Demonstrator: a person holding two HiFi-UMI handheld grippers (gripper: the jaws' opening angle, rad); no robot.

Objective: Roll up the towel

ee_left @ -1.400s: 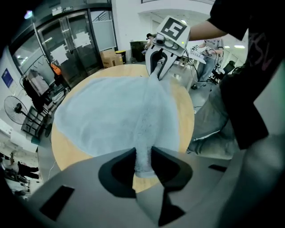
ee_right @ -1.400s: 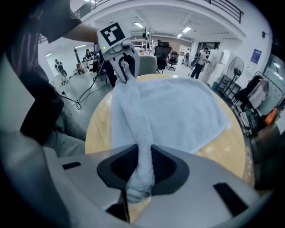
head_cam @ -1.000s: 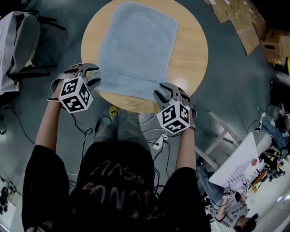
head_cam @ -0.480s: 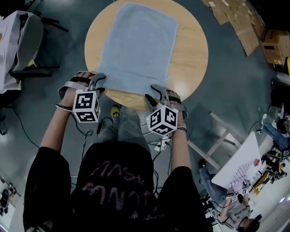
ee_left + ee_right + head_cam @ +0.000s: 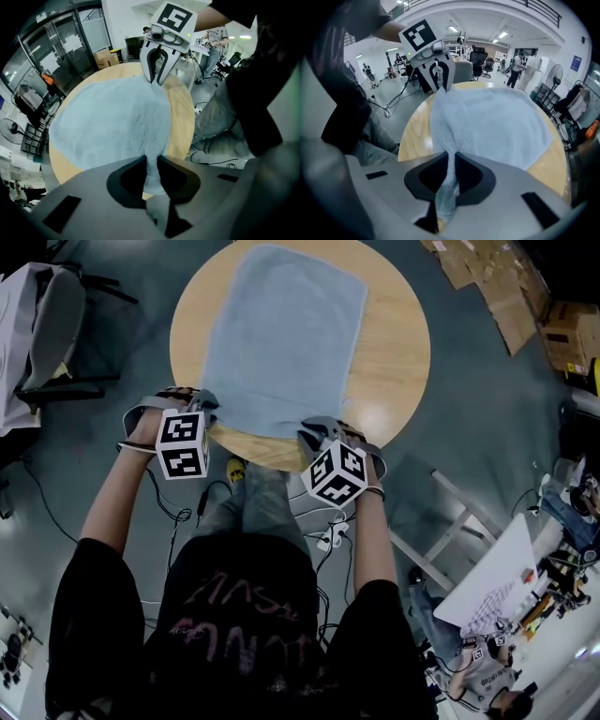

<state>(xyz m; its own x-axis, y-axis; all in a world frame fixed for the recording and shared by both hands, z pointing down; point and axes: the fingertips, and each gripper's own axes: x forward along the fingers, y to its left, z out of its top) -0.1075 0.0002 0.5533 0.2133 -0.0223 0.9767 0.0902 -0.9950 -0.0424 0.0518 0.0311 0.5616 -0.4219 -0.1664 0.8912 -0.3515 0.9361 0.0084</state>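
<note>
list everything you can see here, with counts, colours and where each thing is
towel: one, light blue, spread flat on the table, near corners pinched
table: one, round, light wood, under the towel
chair: one, grey, on the floor at the upper left
cardboard: several pieces, brown, on the floor at the upper right
cables: several, black and white, on the floor by the table's near edge
left gripper: one, grey, jaws have just been closing, shut on the towel's near left corner
right gripper: one, grey, jaws have just been closing, shut on the towel's near right corner
marker cubes: two, black and white, one on each gripper
</note>
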